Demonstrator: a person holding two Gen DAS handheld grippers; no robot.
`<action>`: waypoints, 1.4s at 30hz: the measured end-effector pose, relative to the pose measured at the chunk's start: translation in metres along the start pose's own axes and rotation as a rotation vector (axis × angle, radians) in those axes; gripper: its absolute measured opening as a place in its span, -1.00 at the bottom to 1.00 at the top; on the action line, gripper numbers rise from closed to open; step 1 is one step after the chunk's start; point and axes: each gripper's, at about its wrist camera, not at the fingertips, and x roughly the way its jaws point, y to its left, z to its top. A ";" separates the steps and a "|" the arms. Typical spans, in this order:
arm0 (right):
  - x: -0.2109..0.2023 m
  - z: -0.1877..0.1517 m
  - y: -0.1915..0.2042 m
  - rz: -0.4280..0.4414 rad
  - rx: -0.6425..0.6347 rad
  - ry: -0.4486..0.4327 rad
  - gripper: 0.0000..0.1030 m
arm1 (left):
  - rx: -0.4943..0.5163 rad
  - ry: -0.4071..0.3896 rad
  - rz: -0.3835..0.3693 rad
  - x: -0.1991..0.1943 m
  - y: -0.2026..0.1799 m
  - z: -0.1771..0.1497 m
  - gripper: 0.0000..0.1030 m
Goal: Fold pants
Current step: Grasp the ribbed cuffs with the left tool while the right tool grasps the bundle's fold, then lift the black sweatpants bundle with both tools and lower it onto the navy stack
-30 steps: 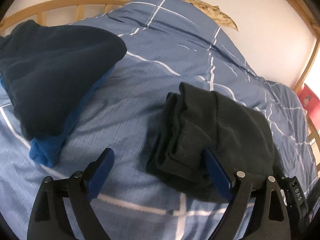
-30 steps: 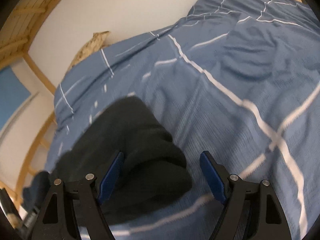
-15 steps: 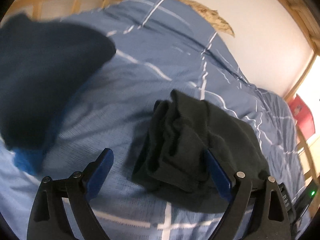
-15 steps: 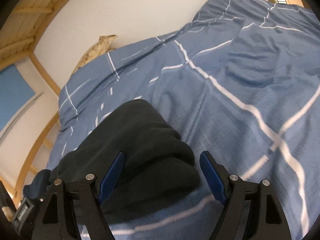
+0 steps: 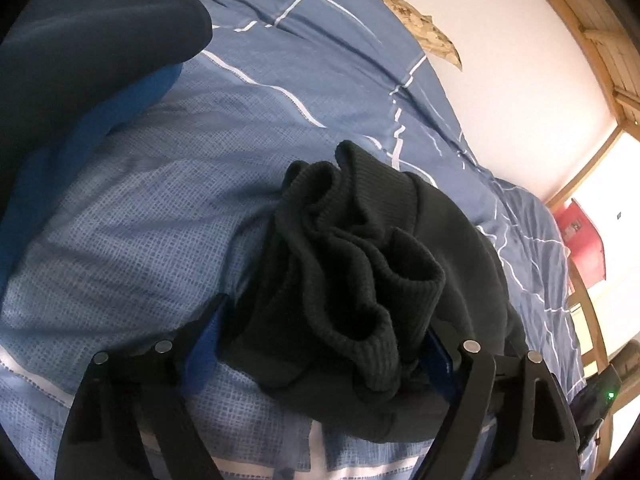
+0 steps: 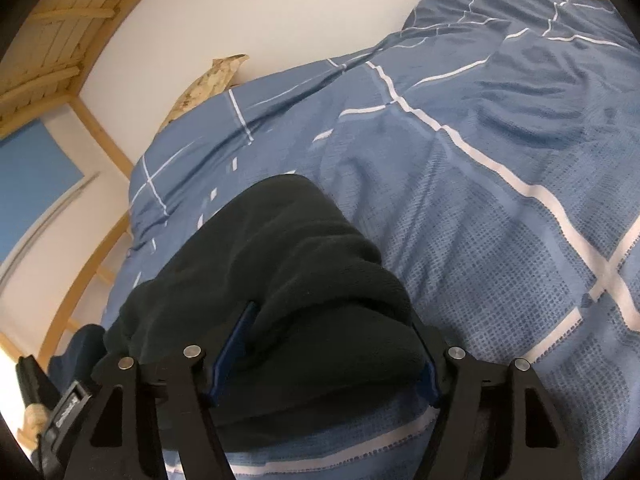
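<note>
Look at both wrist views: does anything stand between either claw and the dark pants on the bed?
Nothing visible does. The left claw and right claw are each closing with a bunched end of the dark pants directly between the jaws, lying on the blue quilt.

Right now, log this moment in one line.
pants: bunched on duvet | left gripper: closing around pants | right gripper: closing around pants

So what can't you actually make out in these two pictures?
- Left wrist view: how the dark pants are folded underneath; the bunched cloth hides it.
- Left wrist view: the navy garment, cut off by the edge.
- Right wrist view: whether the closing right gripper presses yet; the cloth covers its pads.
- Right wrist view: the device at the lower left; its lettering is too small.
</note>
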 end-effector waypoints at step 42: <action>-0.099 -0.006 0.066 -0.129 -0.281 -0.155 -0.35 | 0.208 -0.044 -0.034 -0.069 -0.056 -0.009 0.01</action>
